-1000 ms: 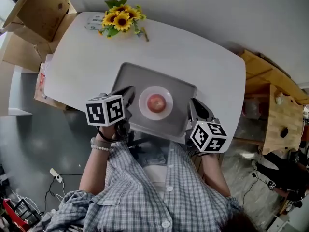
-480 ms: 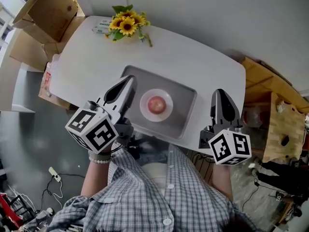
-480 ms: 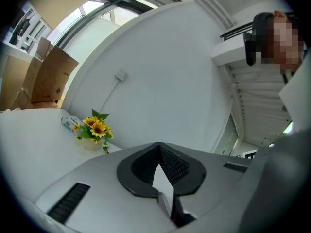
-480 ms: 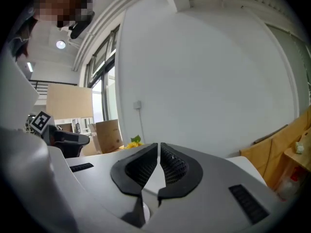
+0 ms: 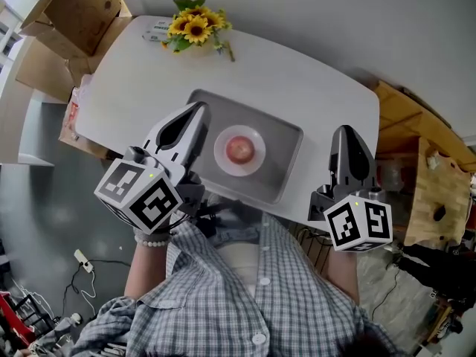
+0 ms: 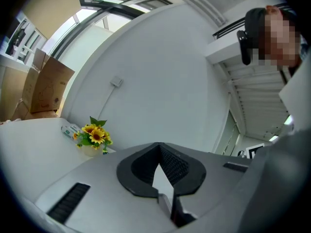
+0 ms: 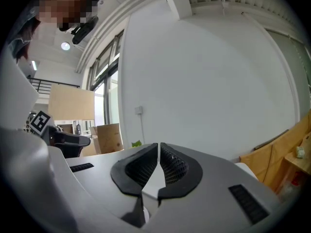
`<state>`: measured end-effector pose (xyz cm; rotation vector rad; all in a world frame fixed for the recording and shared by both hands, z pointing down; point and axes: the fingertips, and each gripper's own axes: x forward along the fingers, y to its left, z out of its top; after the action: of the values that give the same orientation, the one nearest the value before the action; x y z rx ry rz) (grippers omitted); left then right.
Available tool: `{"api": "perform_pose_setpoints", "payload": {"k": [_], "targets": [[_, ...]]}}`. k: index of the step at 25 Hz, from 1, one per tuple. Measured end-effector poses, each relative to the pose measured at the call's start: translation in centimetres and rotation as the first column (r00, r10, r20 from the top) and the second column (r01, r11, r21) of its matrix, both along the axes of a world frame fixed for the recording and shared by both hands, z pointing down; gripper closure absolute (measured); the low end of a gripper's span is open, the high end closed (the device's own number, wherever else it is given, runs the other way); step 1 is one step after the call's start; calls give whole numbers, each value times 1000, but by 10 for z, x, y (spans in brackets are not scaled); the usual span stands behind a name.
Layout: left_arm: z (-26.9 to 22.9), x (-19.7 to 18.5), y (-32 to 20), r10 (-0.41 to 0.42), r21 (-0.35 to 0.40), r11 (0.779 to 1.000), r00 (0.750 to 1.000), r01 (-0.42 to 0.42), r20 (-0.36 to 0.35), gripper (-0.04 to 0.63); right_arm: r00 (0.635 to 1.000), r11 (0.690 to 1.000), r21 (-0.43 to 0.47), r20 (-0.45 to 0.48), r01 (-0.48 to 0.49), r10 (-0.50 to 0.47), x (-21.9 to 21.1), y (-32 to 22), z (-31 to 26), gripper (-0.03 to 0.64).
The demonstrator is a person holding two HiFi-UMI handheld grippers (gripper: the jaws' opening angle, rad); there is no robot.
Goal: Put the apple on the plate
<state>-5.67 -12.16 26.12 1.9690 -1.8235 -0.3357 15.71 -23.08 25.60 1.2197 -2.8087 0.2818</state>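
A red apple (image 5: 239, 149) sits on a small white plate (image 5: 222, 159) in the middle of a grey tray (image 5: 285, 149) on the white table (image 5: 305, 88). My left gripper (image 5: 199, 108) is held up above the tray's left end, shut, with nothing between its jaws. My right gripper (image 5: 343, 131) hovers off the tray's right end near the table's front edge, also shut and empty. In the left gripper view the gripper (image 6: 159, 145) points over the table toward the wall; the right gripper (image 7: 159, 144) does the same in its own view. Neither gripper view shows the apple.
A bunch of sunflowers (image 5: 195, 27) stands at the table's far edge, also seen as sunflowers (image 6: 95, 136) in the left gripper view. Cardboard boxes (image 5: 71, 10) lie beyond the table's left end. Wooden furniture (image 5: 420, 147) stands to the right. Cables lie on the floor at lower left.
Both grippers have risen from beside the tray toward the head camera and moved outward. The apple has stayed on the plate.
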Motion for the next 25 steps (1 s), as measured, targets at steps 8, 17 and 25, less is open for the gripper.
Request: {"api": "perform_pose_setpoints", "payload": {"k": [8, 17, 25], "targets": [[5, 3, 2, -2, -24, 1000, 1000, 2, -1, 584, 1000, 1000, -7, -2, 25, -25, -2, 5, 3, 586], [5, 8, 4, 3, -25, 1000, 1000, -3, 7, 584, 999, 999, -14, -19, 34, -34, 1, 11, 6, 586], [8, 10, 4, 13, -32, 999, 1000, -13, -2, 586, 999, 997, -64, 10, 33, -33, 3, 13, 11, 586]]}}
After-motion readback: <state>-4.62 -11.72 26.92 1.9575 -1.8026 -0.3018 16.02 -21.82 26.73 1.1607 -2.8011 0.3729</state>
